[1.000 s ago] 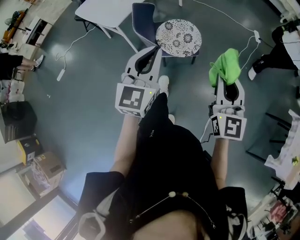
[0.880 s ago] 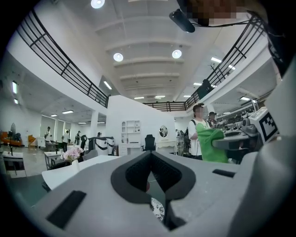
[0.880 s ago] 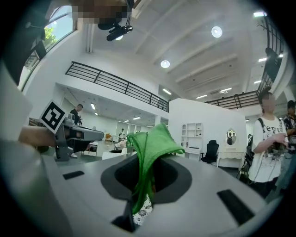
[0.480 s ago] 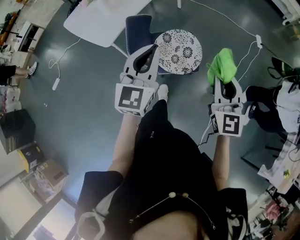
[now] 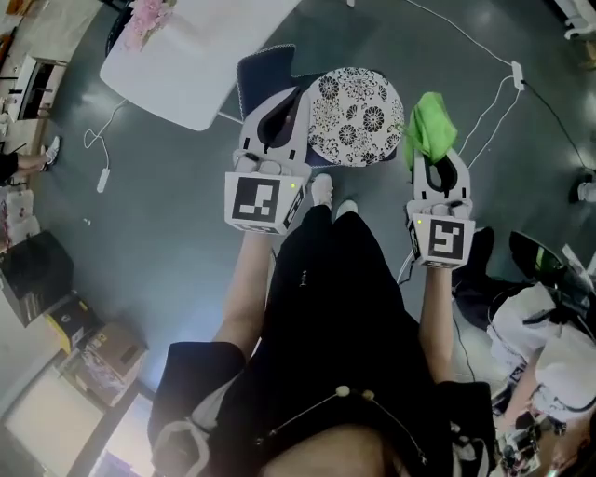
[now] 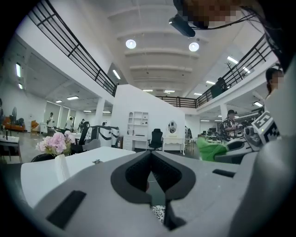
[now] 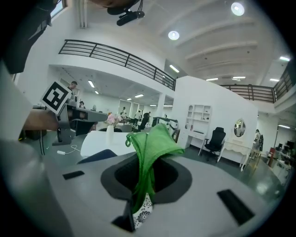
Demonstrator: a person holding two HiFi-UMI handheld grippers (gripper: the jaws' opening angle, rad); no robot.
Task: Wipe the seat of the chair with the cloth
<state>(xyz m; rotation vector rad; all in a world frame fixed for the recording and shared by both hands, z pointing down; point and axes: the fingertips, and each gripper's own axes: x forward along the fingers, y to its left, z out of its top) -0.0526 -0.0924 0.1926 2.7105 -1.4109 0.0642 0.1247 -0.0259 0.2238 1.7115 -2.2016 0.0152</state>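
**Fingers [image 7: 210,203] pinching the green cloth [image 7: 150,141] just right of the chair seat [image 5: 358,102]**

Fingers of the right gripper [image 5: 430,158] are pressing together on the cloth. It is bunching up out of their tips and hanging down between the dark pads in the right gripper view. In the head view the cloth is sitting upper right of centre, over the grey floor [image 5: 186,186]. Its left edge is lying just beside the round, flower-patterned seat; whether the two are touching cannot be told.

Fingers of the left gripper [image 5: 296,98] are meeting at their tips with nothing between them. A sliver of the patterned seat is showing through the slit below them in the left gripper view. In the head view this gripper is pointing toward the top of the frame, lying over the seat's left edge and the chair's dark blue backrest [image 5: 256,74].

Farther out, a white surface [image 5: 186,65] is filling the upper left, with pink flowers [image 5: 144,17] standing on it.
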